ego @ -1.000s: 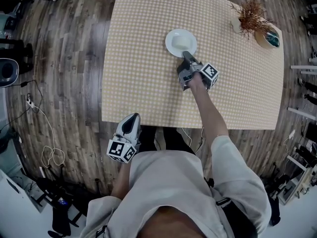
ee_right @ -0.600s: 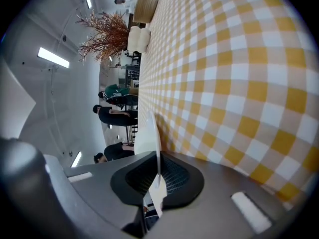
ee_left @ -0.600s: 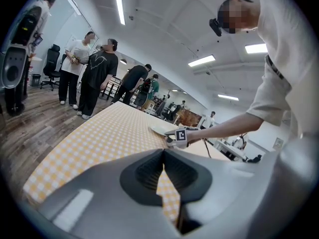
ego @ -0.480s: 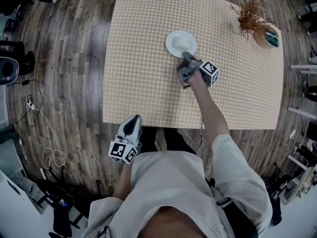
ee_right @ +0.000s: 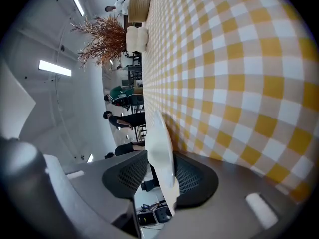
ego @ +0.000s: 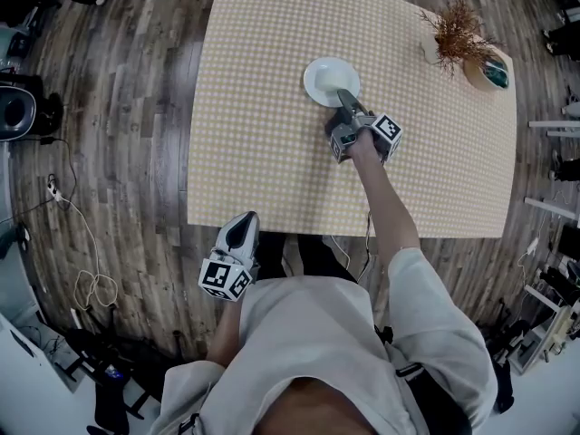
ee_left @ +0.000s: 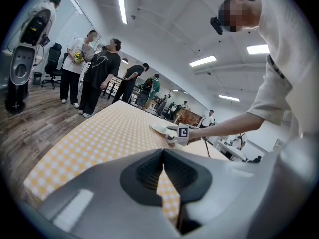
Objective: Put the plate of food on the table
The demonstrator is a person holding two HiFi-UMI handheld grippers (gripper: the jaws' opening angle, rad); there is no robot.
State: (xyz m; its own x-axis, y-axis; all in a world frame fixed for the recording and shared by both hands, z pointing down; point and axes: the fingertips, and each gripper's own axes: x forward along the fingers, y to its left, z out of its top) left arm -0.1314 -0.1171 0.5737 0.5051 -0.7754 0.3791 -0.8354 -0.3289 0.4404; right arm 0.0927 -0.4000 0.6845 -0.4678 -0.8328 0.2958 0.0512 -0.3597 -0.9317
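A white plate [ego: 328,78] lies flat on the yellow checked table [ego: 263,134]; I cannot make out any food on it. My right gripper [ego: 345,98] reaches to its near rim. Its jaws have just been opening and now stand open, with the plate's rim [ee_right: 162,153] between the pads and a gap on each side. My left gripper [ego: 243,217] hangs off the table's near edge, shut and holding nothing. In the left gripper view its dark pads [ee_left: 149,173] meet, and beyond them the plate [ee_left: 160,129] shows far off.
A dried plant in a pale vase [ego: 458,30] and a round woven bowl [ego: 489,69] stand at the table's far right corner. Wooden floor surrounds the table, with cables [ego: 86,270] at the left. Several people [ee_left: 94,73] stand beyond the table's far side.
The right gripper's jaws have spread apart at the plate's rim, and the plate lies where it was. The left gripper has not moved.
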